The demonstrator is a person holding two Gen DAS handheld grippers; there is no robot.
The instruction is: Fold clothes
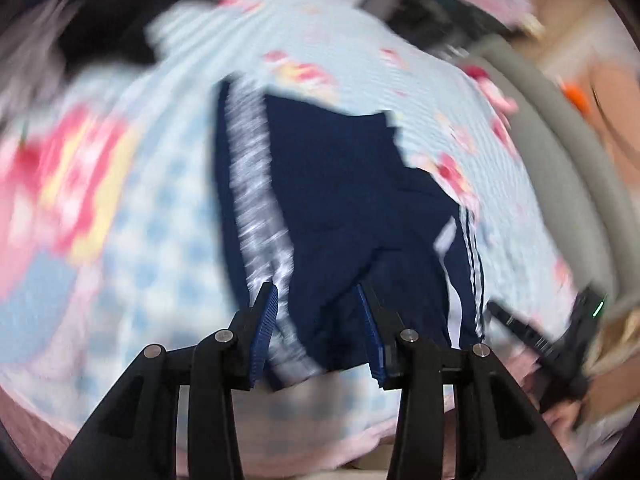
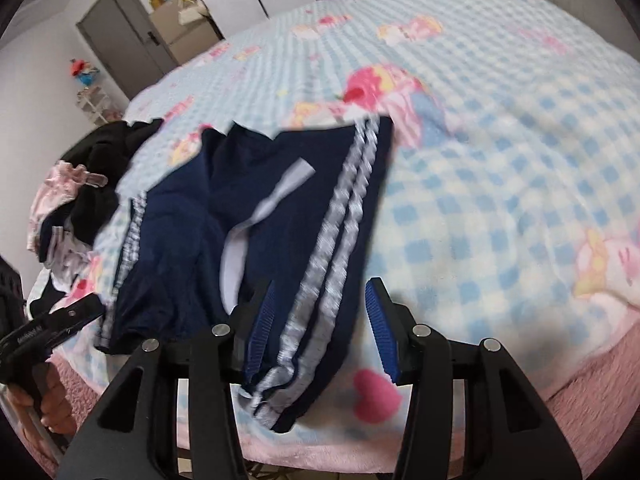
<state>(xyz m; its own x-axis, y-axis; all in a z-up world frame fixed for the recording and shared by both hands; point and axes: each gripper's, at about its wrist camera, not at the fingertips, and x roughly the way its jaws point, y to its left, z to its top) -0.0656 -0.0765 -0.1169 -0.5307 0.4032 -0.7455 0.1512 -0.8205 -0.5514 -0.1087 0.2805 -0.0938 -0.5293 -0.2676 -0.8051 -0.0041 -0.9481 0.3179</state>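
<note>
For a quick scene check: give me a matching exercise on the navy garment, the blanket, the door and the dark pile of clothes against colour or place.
Things:
1. Navy garment
2. Blanket
3. Door
4. Dark pile of clothes

Descriptions:
A. Grey, in the far wall
B. Blue-and-white check with pink prints
C. White stripes down its side
D. At the bed's left edge in the right wrist view

Pairs: 1-C, 2-B, 3-A, 4-D

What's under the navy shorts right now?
The checked blanket lies under the navy shorts, showing around their edges. What the shorts cover directly cannot be seen.
</note>
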